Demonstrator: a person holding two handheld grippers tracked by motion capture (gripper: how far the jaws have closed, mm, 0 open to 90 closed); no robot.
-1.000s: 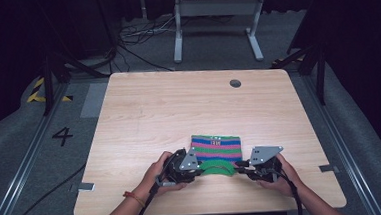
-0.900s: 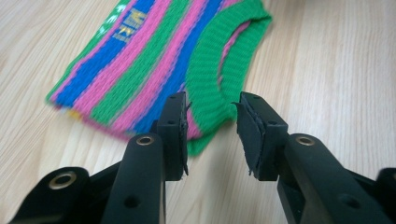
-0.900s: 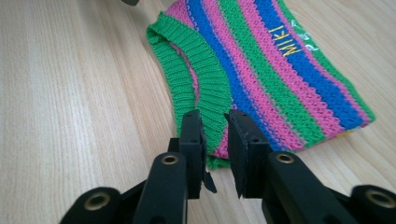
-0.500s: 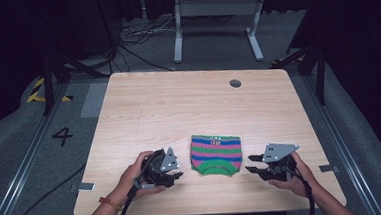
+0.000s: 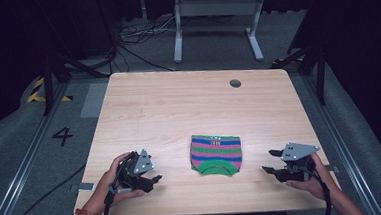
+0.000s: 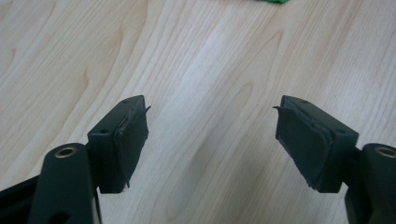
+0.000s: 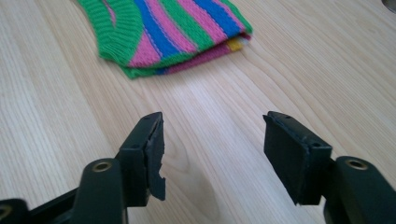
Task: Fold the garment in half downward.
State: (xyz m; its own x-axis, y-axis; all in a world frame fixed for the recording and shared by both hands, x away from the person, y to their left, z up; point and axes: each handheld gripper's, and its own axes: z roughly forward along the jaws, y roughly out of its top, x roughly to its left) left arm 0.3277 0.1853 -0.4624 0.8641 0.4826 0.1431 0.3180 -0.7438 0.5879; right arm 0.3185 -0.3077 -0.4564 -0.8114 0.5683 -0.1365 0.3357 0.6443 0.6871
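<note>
Two hand-held grippers flank a folded striped knit garment (image 5: 216,154) on a pale wooden table (image 5: 178,108) — each well apart from the cloth and neither touching it. Seen from the high view, the garment lies at about 6 o'clock from the table's middle, its green ribbed edge toward the person, bands of pink, blue and green above it. At roughly 8 o'clock sits the left gripper (image 5: 152,179), held in the person's left hand (image 5: 113,177); its jaws stand wide apart over bare wood in the left gripper view (image 6: 210,128). At about 4 o'clock the right gripper (image 5: 271,161) rests in the right hand (image 5: 310,178), jaws likewise spread — the garment lying just beyond them in the right gripper view (image 7: 212,140). A round grommet hole (image 5: 235,83) marks the table's far side at 1 o'clock.
</note>
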